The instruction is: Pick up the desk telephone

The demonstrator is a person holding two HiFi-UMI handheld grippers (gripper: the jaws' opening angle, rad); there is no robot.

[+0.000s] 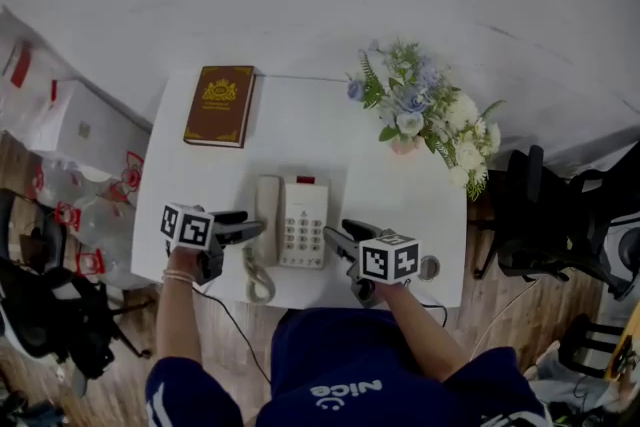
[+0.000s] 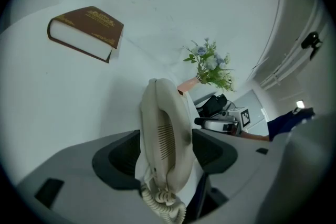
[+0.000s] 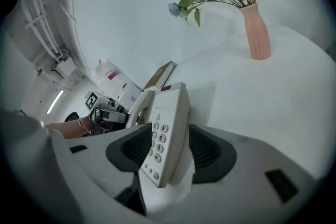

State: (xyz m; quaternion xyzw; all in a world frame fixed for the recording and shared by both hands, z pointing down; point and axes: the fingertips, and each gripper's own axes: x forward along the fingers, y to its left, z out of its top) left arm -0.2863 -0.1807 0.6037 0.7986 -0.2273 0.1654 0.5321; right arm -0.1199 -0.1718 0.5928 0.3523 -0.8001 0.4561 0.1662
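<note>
Looking down on a phone [image 1: 302, 221] lying flat toward the counter's [image 1: 300, 130] 6 o'clock edge, keypad up, with the handset [image 1: 267, 215] resting in its cradle along the 9 o'clock side and a coiled cord [image 1: 258, 280] trailing off at 7 o'clock. Noting a book [image 1: 220, 105] at the 11 o'clock corner and flowers [image 1: 420, 115] at 1 o'clock, both well apart from the phone. Holding the left gripper [image 1: 255, 227] at the phone's 8 o'clock, jaws spread wide and framing the handset's cord end, with no squeeze showing. Holding the right gripper [image 1: 335, 235] at 4 o'clock, jaws likewise spread and straddling the keypad side of the base without clamping it. Judging the phone to be light, hollow hard plastic: stiff, smooth and probably slippery under the pads. Expecting the handset to be sitting loose in its cradle, and so risking it sliding off and dangling by the springy cord on any tilt. Favouring a hold across the base's two long sides, with one pair of jaws pinning handset to base at 9 o'clock and the other taking the 3 o'clock rim, then lifting level. Guarding against the cord dragging or snagging at the 6 o'clock edge.
</note>
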